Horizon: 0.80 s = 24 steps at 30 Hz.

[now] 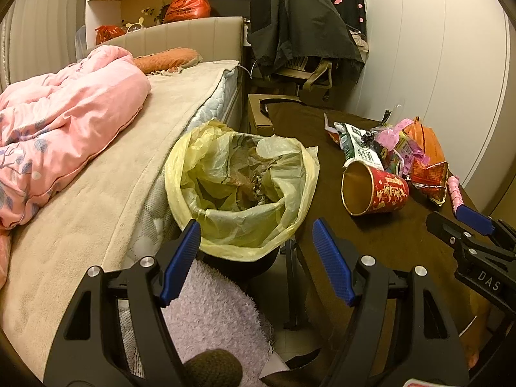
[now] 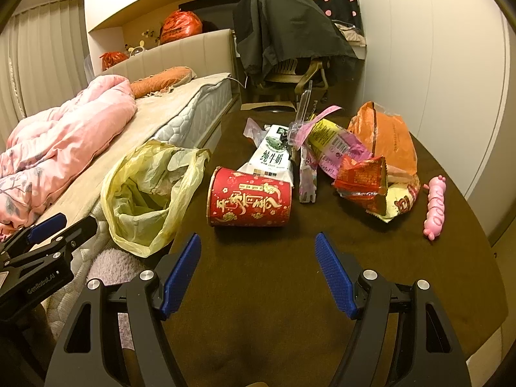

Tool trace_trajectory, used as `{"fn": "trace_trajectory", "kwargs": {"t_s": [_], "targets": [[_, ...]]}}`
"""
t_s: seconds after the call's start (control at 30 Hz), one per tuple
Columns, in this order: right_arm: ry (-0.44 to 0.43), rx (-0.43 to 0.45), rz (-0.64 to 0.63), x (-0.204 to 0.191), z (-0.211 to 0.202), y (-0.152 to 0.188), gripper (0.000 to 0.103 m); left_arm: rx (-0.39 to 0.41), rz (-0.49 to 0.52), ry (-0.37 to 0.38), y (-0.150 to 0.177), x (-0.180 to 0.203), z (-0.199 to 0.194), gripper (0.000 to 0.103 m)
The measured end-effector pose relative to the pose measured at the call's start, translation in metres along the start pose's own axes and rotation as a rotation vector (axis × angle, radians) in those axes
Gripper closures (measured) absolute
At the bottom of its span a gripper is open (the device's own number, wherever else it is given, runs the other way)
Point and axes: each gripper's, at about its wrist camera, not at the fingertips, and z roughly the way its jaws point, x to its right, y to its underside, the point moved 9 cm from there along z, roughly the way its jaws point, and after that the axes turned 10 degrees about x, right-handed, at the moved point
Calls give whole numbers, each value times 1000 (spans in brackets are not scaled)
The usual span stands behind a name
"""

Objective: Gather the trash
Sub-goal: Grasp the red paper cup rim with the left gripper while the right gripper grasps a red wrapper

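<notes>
Both tools are released and empty: my right gripper (image 2: 258, 271) hangs spread over bare brown table (image 2: 290, 306), just short of the red paper cup (image 2: 250, 198) lying on its side; my left gripper (image 1: 256, 261) hangs spread above the near rim of the yellow-lined bin (image 1: 242, 190). Remaining wrappers (image 2: 361, 161) lie piled beyond the cup. Risk: the cup may roll or crush if pinched across its wall. The bin stands wedged between bed (image 1: 96, 193) and table edge; clearance there is tight.

Left gripper (image 1: 256, 245) and right gripper (image 2: 258, 258): black frames, ribbed blue pads, silver screws, white lettering
</notes>
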Motion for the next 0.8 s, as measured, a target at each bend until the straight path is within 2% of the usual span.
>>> {"fn": "trace_trajectory", "kwargs": {"t_s": [0.1,0.2,0.3,0.4,0.5,0.57,0.63,0.73,0.8], "targets": [[18,34,-26,11,2,-10,34,33,12,13,-8,7,5,34],[39,64,-29,34,5,-20,34,56,1,67,-18,20,16,34],[80,88,-6,69,8,-27,34,57,-41,172,-24,44,33,34],[139,98,11,107,10,-28,34,52,-70,267,-28,68,44,30],[183,78,44,146,14,-22,34,53,-40,288,-32,93,52,30],[198,56,63,168,20,-16,34,10,8,294,-30,109,62,30],[183,29,66,177,29,-11,34,-39,7,313,-26,118,71,30],[99,-41,47,172,51,-4,34,-116,-21,357,-16,124,81,38],[60,-66,15,161,66,-1,34,-138,-15,358,-12,125,84,42]]}}
